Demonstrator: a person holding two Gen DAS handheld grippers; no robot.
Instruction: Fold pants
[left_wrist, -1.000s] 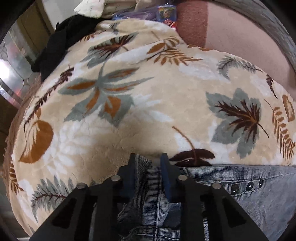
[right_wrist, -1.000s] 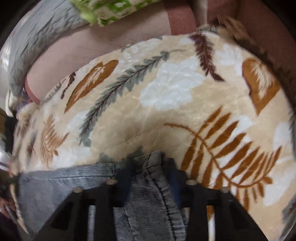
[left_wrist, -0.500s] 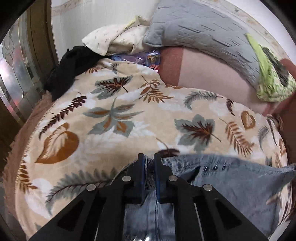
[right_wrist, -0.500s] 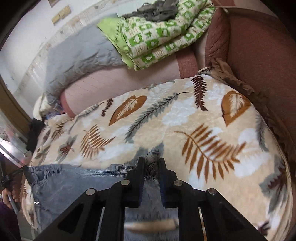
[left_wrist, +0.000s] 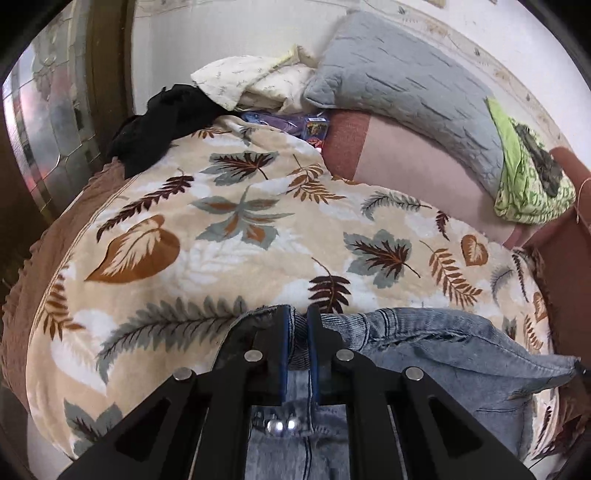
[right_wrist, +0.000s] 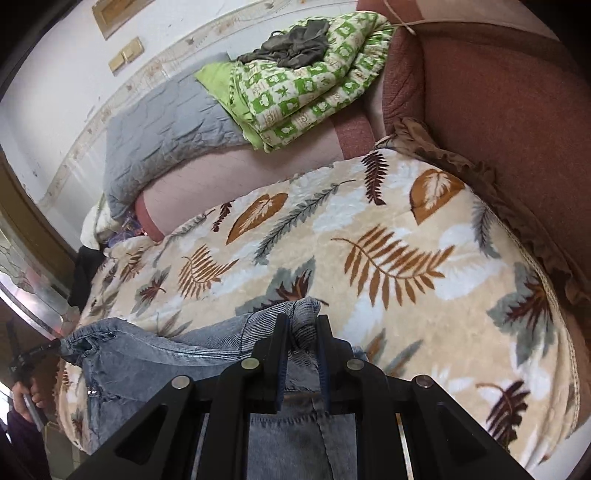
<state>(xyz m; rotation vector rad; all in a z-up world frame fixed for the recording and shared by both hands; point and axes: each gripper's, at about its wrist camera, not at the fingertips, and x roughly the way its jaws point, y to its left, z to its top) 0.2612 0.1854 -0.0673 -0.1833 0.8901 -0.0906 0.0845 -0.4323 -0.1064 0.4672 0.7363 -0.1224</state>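
The left claw (left_wrist: 296, 325) is clenched on the waistband of the pants (left_wrist: 443, 354), a bunch of blue-grey denim pinched between its two dark fingers (left_wrist: 282, 332). Just below that grip, between the claw's arms, a pair of metal rivets (left_wrist: 280, 426) shines on the denim. The right claw (right_wrist: 301, 328) is likewise clamped on a gathered fold of the same pants (right_wrist: 166, 354), the cloth bulging up between its fingers (right_wrist: 280, 332).

From the left claw the denim stretches off to the right as a band that narrows to a point at the edge of the view. From the right claw it runs left to the other claw (right_wrist: 33, 356), seen small at the frame's edge with a person's hand (right_wrist: 26, 398) on its handle. The rest of the garment hangs down under both claws, out of sight.

Beyond the claws lies a bed covered by a cream blanket (left_wrist: 229, 229) printed with brown and grey-green leaves. Farther off, at the head of the bed, a grey quilted pillow (left_wrist: 399, 85) leans on the wall, with a green-and-white patterned quilt (right_wrist: 306, 88) to its right, a dark rag lying on top. A black garment (left_wrist: 159, 122) sits at the far left corner of the blanket.
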